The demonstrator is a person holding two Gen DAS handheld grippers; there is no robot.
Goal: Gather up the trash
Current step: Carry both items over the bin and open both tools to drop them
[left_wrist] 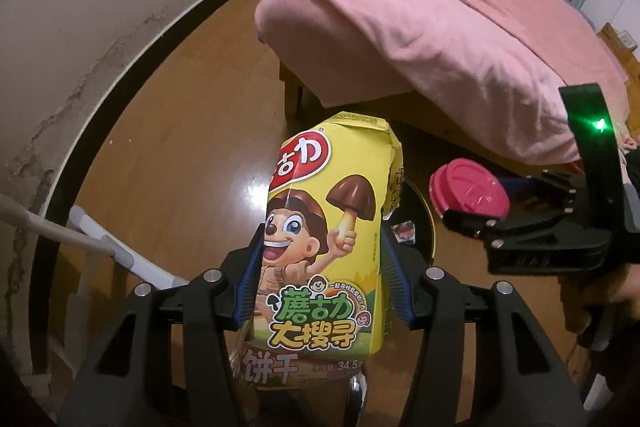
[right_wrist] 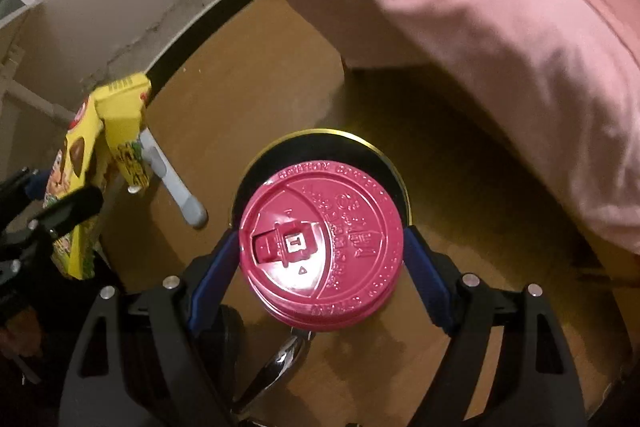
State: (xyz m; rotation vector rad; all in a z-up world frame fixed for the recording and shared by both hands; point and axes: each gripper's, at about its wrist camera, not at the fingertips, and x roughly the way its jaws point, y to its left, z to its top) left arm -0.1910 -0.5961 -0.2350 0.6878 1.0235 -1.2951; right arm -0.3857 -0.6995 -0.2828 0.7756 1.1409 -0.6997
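Pink-covered bed (left_wrist: 420, 27) fills twelve to three o'clock. Below the cup, a dark round bin (right_wrist: 320, 155) on the floor. Left gripper (left_wrist: 320, 267) clamps the yellow biscuit box (left_wrist: 324, 227); right gripper (right_wrist: 320, 259) squeezes the pink-lidded cup (right_wrist: 322, 247), dead centre.

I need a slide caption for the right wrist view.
Right gripper holding a pink plastic cup lid above a round dark bin.
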